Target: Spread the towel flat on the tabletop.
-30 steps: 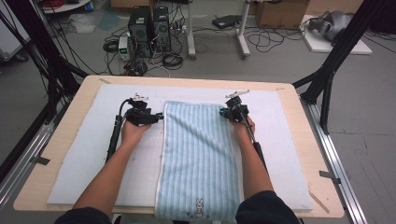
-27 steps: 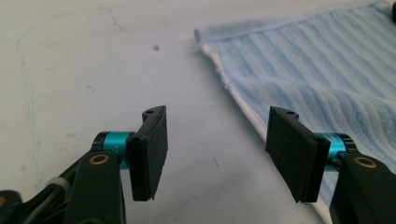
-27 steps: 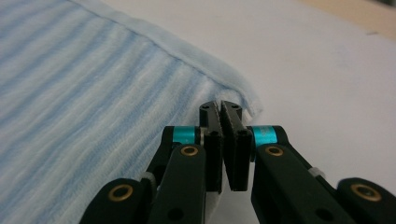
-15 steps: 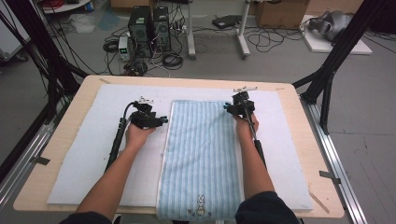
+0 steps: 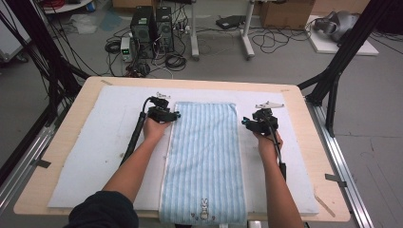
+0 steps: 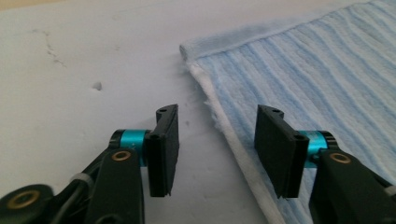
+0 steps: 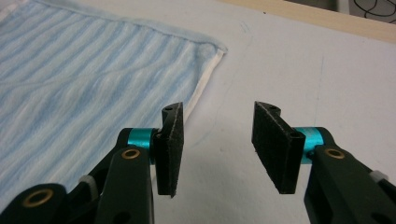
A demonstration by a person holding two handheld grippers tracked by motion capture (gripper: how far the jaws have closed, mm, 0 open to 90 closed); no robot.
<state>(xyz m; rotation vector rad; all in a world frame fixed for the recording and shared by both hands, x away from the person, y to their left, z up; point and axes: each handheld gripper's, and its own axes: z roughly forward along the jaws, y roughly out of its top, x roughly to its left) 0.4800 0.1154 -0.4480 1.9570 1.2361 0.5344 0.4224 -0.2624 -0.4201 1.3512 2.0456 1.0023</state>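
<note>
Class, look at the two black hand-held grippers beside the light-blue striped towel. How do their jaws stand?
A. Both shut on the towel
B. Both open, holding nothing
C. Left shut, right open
B: the left gripper and right gripper show parted jaws with nothing between, beside the light-blue striped towel.

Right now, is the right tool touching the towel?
Apart. The right gripper view shows the right tool open over bare white mat, with the striped towel edge lying beside its left jaw.

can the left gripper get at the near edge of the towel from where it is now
Probably yes. The left gripper is open, its jaws straddling the towel's white side edge near the far corner. Nothing lies between them, so closing should catch that edge.
</note>
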